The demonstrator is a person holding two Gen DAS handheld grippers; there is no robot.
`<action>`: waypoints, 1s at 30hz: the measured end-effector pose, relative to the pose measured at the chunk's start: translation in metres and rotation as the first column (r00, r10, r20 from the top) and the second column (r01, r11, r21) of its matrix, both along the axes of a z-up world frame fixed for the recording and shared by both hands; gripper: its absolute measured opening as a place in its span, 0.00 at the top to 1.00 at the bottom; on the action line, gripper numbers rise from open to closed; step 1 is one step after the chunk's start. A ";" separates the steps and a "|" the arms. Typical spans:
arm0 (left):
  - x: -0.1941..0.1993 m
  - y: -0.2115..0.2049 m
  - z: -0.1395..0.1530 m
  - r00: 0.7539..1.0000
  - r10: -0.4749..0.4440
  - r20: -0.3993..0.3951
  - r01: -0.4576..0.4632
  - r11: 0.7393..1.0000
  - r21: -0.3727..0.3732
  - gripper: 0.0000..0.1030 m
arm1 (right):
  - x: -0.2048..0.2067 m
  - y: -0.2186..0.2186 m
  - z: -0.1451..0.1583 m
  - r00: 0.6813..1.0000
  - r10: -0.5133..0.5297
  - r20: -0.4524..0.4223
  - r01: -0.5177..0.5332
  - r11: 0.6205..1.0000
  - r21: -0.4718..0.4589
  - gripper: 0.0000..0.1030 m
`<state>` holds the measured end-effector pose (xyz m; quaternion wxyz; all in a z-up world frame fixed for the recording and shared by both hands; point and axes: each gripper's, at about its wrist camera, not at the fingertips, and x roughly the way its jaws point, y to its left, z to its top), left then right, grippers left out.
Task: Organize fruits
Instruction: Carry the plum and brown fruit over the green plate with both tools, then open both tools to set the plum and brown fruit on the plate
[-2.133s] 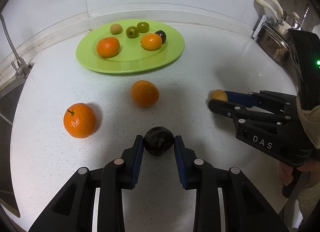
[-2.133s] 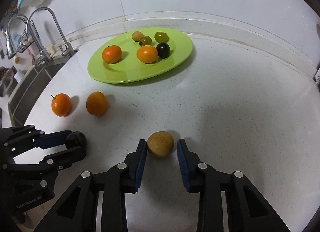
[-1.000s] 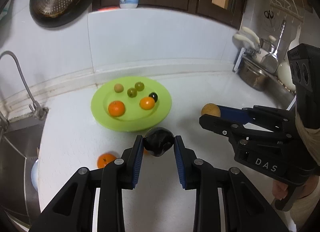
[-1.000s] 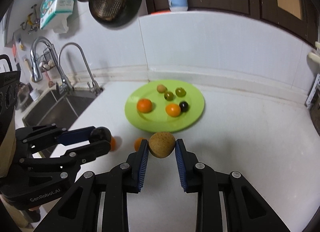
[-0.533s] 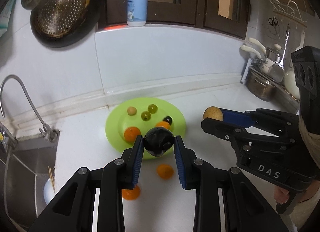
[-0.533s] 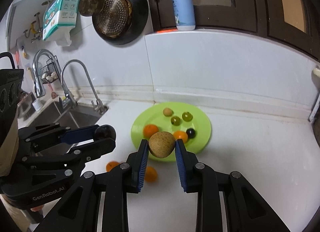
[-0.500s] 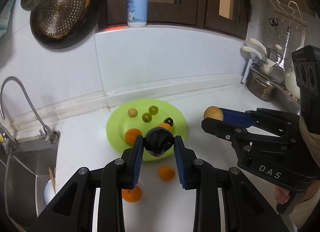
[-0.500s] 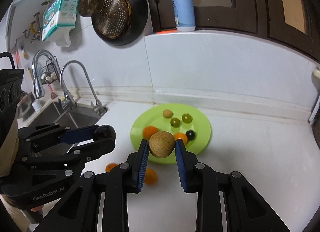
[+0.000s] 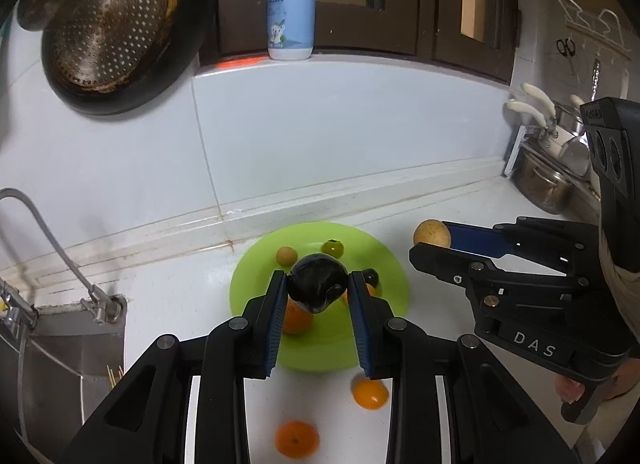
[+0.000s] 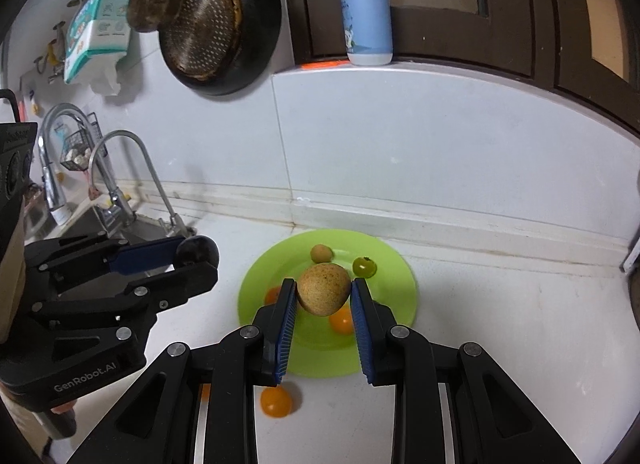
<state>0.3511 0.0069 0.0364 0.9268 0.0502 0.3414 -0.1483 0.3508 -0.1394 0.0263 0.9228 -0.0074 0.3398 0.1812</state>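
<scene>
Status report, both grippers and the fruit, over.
Left gripper shut on dark fruit. Right gripper shut on tan fruit. Both above green plate; path clear.

Both tools (image 9: 318, 290) (image 10: 323, 296) clamped, raised side by side

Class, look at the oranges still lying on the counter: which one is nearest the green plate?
The smooth orange just off the plate's front edge; the stemmed one lies farther out.

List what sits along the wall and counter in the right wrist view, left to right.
Faucet → hanging pan → soap bottle. Lower down: left gripper with dark fruit → green plate.
</scene>
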 end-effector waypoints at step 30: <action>0.110 -0.001 -0.075 0.979 0.040 -0.202 -0.030 0.998 0.052 0.65 | 0.100 0.009 -0.074 0.986 0.013 -0.165 -0.022 0.998 -0.054 0.72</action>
